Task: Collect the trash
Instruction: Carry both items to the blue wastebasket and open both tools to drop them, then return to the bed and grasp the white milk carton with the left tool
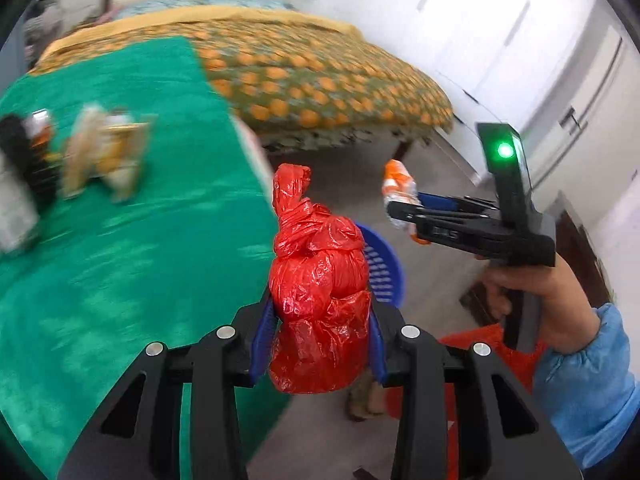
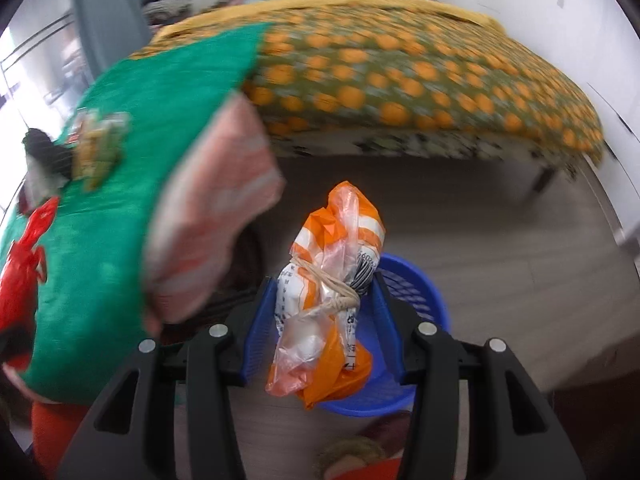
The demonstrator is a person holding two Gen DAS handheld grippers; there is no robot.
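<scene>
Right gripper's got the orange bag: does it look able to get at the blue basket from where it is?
Probably yes. The right gripper is shut on the orange-and-white bag, and the blue basket sits on the floor directly beyond and below it, open side up. Nothing shows between them; the green-covered table lies off to the left.

Two grippers, left [image 1: 320, 344] and right [image 2: 320, 328], each clamp one knotted trash bag: one red bag [image 1: 318, 292], one orange-and-white bag [image 2: 332, 304]. One blue basket [image 2: 412, 360] sits on the floor. One green cloth [image 1: 120, 240] carries a blurred cluster of packets [image 1: 104, 152], number unclear. One bed [image 2: 400, 80] stands behind.
</scene>
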